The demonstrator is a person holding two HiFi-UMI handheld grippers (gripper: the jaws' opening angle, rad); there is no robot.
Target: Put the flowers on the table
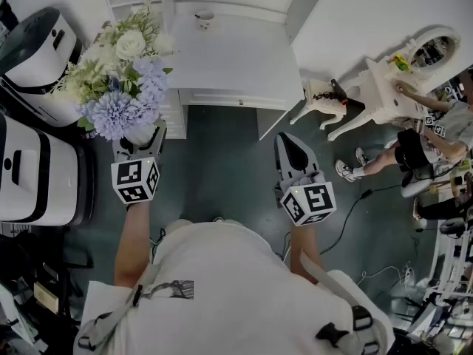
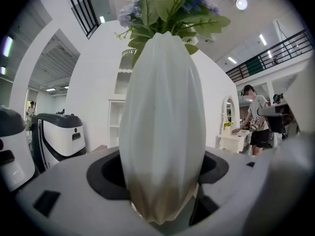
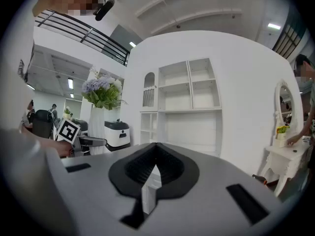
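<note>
A bouquet of blue and white flowers (image 1: 118,72) stands in a ribbed white vase (image 1: 140,133). My left gripper (image 1: 140,145) is shut on the vase's lower body and holds it upright above the dark floor. In the left gripper view the vase (image 2: 162,132) fills the gap between the jaws, with the leaves and blue flowers (image 2: 167,9) above it. My right gripper (image 1: 295,154) hangs beside it to the right, shut and empty, its pads meeting at the tip (image 3: 155,149). The white table (image 1: 236,50) lies ahead of both grippers. The right gripper view shows the vase (image 3: 97,127) at the left.
Two white machines (image 1: 37,58) (image 1: 29,176) stand close on the left. A white shelf unit (image 3: 189,102) rises behind the table, and a small cup (image 1: 205,19) sits on it. At the right a person (image 1: 421,139) stands at a white dressing table (image 1: 392,87). Cables (image 1: 355,205) trail on the floor.
</note>
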